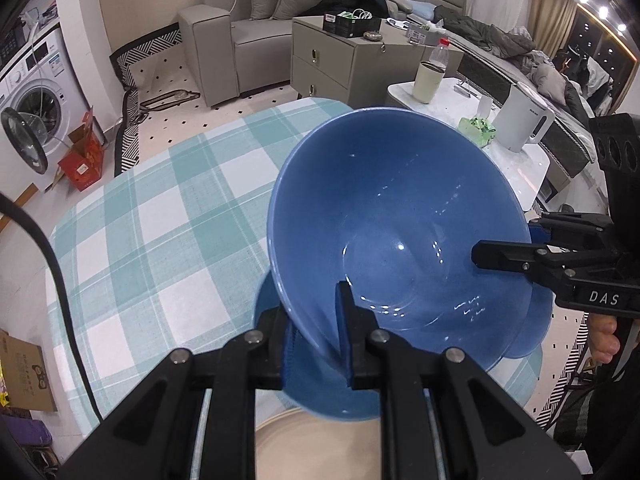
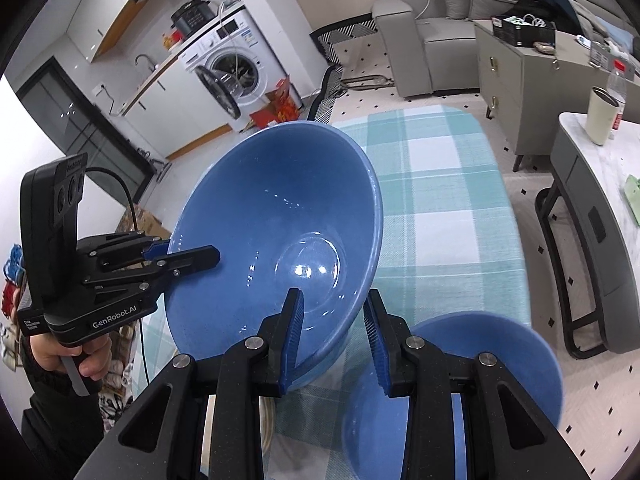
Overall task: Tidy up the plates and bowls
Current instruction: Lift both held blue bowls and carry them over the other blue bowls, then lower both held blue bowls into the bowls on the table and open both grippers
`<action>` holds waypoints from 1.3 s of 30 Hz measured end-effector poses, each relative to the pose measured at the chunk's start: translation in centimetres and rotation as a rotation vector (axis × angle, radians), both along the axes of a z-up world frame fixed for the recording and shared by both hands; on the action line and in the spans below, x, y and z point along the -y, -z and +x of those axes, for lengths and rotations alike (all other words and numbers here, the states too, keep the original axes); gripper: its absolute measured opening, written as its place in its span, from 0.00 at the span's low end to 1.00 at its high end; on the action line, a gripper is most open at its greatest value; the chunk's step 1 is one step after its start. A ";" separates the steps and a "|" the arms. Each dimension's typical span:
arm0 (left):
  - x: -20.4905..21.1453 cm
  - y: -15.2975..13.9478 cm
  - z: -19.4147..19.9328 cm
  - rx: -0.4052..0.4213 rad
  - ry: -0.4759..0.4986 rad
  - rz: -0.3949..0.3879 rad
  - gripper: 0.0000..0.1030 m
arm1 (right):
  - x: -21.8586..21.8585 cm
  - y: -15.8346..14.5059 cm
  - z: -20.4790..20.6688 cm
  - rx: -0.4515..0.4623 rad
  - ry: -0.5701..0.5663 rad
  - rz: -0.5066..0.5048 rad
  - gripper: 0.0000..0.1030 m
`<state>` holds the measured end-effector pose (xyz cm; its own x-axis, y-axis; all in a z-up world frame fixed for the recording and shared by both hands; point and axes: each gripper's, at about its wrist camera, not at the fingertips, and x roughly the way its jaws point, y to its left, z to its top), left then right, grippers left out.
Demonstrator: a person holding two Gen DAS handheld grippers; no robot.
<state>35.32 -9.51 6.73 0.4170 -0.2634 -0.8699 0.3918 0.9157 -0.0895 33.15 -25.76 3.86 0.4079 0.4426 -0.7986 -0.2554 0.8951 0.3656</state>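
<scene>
A large blue bowl [image 1: 400, 220] [image 2: 280, 220] hangs tilted above the teal plaid table [image 1: 160, 220] [image 2: 440, 200], held at opposite sides of its rim. My left gripper [image 1: 316, 320] [image 2: 176, 254] is shut on the near wall in the left wrist view, one finger inside and one outside. My right gripper [image 2: 334, 300] [image 1: 512, 240] grips the opposite rim the same way. Under the big bowl sits a second, smaller blue bowl [image 2: 452, 380] [image 1: 532, 328]. A cream plate [image 1: 320, 440] shows low between the left fingers, mostly hidden.
A white side table [image 1: 520, 168] to the right carries a white kettle [image 1: 524, 120], a cream tumbler [image 1: 428, 82], a bottle and a green pack. Beyond stand a grey cabinet [image 1: 332, 60], a sofa [image 1: 248, 20], a washing machine [image 2: 236, 68] and a red box [image 1: 82, 160] on the floor.
</scene>
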 end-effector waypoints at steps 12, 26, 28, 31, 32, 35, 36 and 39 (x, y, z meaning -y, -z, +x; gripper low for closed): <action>-1.7 2.4 -0.7 -0.049 -0.028 0.011 0.16 | -2.9 2.3 -0.1 -0.059 -0.056 -0.044 0.32; -1.6 4.4 -0.7 -0.077 -0.030 0.045 0.16 | -4.3 4.4 0.0 -0.085 -0.087 -0.121 0.33; -1.7 4.4 -0.6 -0.079 -0.029 0.045 0.16 | -4.4 4.5 0.1 -0.084 -0.092 -0.130 0.33; -1.8 4.5 -0.6 -0.080 -0.025 0.052 0.16 | -4.5 4.7 0.1 -0.084 -0.100 -0.135 0.33; -1.8 4.6 -0.6 -0.082 -0.024 0.056 0.16 | -4.5 4.6 0.1 -0.084 -0.102 -0.138 0.33; -1.9 4.8 -0.7 -0.085 -0.022 0.063 0.16 | -4.8 4.6 0.1 -0.083 -0.109 -0.157 0.33; -1.9 4.8 -0.7 -0.086 -0.022 0.064 0.16 | -5.0 4.6 0.0 -0.080 -0.112 -0.169 0.33; -1.9 5.0 -0.9 -0.086 -0.018 0.072 0.17 | -5.6 4.6 -0.1 -0.072 -0.123 -0.203 0.33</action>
